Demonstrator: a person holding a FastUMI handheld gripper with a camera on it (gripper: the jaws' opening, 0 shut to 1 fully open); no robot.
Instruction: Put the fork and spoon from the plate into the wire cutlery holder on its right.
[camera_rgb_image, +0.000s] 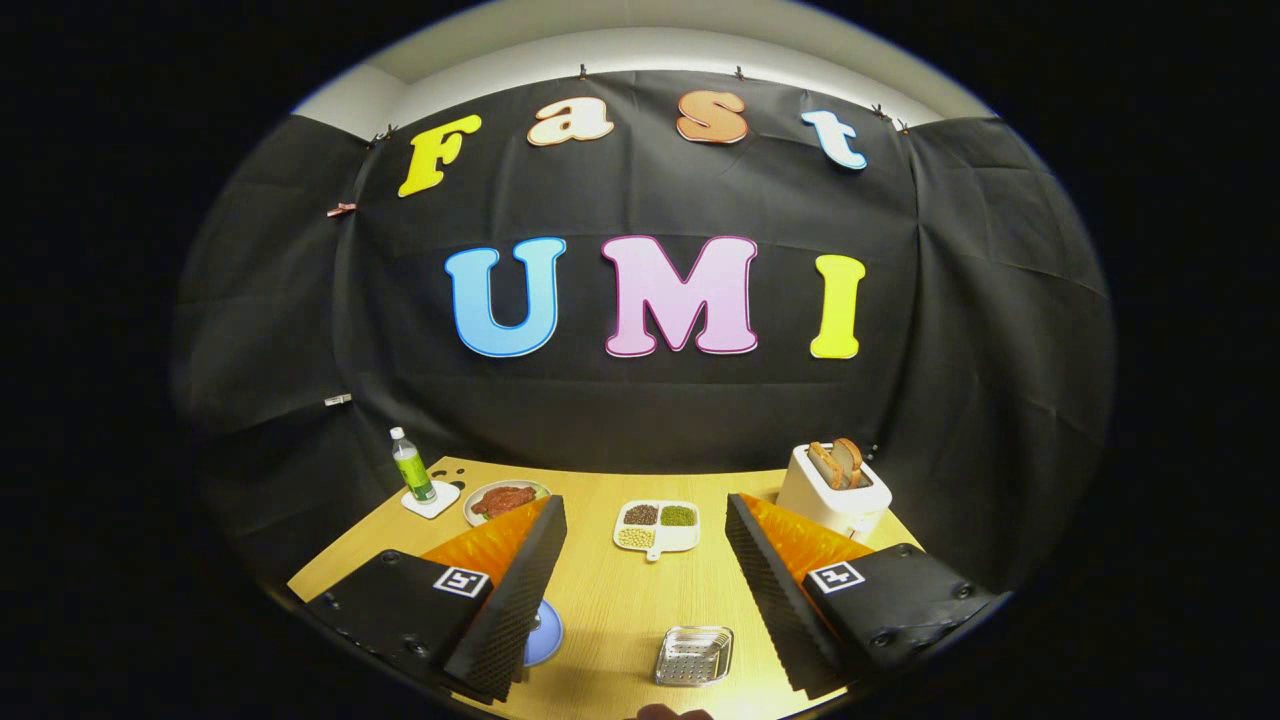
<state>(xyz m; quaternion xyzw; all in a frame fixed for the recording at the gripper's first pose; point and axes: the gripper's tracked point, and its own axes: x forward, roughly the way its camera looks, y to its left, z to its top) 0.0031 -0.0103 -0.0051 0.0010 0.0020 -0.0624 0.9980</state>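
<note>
Gripper (645, 590) held wide open and empty above the counter (610, 600), wire cutlery holder (694, 655) between its fingers, blue plate (543, 633) mostly hidden behind the left finger.

Fisheye view from above the table (610, 600), facing the booth wall

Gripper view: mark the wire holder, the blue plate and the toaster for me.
wire cutlery holder (694, 655): gripper view, perforated floor of the basket, between the open gripper (640, 610) fingers.
blue plate (545, 635): gripper view, rim showing beside the left finger.
toaster (830, 495): gripper view, white front wall, beyond the right finger.
</note>
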